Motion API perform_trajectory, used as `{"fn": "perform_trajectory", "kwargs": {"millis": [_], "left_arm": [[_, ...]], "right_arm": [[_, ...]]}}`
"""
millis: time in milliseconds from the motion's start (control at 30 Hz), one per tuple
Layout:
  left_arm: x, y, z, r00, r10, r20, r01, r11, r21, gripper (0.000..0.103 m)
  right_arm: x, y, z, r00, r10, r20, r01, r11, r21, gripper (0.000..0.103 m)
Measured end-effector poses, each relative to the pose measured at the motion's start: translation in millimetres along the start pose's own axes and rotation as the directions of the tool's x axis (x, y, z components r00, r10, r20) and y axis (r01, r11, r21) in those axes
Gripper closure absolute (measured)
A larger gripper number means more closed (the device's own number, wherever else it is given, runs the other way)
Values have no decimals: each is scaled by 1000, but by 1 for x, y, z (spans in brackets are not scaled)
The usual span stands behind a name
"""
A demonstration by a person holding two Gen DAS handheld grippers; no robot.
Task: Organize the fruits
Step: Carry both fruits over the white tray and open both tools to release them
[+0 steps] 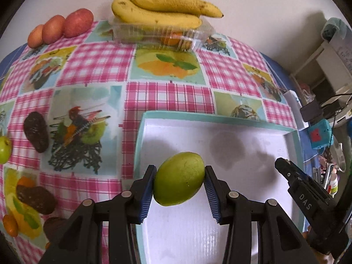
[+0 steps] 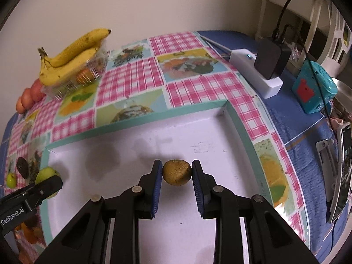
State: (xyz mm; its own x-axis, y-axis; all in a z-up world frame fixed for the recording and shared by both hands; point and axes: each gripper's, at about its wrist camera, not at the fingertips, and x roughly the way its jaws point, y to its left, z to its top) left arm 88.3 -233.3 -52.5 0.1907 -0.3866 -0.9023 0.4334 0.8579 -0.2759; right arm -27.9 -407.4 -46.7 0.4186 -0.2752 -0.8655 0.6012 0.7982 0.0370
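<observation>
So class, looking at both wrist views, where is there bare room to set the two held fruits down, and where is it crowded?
The white floor of the tray is bare under the green fruit and brown fruit, up to its teal walls. Bare cloth also lies between the tray and the clear box of bananas. The cloth left of the tray is crowded with avocados.

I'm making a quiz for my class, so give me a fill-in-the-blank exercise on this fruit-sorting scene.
1. The left tongs grip a ____ fruit.
2. The right tongs grip a ____ fruit.
3. Both fruits hang over the white tray, which otherwise lies ____.
4. The bananas rest on a clear plastic ____.

Missing words: green; brown; empty; container
</observation>
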Motion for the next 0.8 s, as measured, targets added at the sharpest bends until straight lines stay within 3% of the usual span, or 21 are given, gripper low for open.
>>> {"fn": "perform_trajectory", "kwargs": {"millis": [200, 400, 533, 600, 800], "left_arm": [[9, -2, -4, 1000, 16, -9, -16, 1000, 21, 57], [6, -1, -5, 1000, -14, -14, 14, 1000, 2, 55], [-7, -7, -10, 1000, -11, 9, 11, 1000, 24, 54], [-17, -8, -11, 1000, -20, 19, 20, 1000, 20, 51], [-48, 3, -16, 998, 15, 64, -14, 1000, -9, 31]], "right_arm": [[9, 2, -4, 1000, -5, -26, 5, 1000, -12, 75], [8, -1, -3, 999, -5, -31, 5, 1000, -1, 74], [-2, 0, -2, 1000, -18, -9, 18, 1000, 0, 61], [-6, 1, -2, 1000, -16, -2, 16, 1000, -7, 60], [-21, 7, -8, 1000, -18, 9, 18, 999, -28, 40]]}}
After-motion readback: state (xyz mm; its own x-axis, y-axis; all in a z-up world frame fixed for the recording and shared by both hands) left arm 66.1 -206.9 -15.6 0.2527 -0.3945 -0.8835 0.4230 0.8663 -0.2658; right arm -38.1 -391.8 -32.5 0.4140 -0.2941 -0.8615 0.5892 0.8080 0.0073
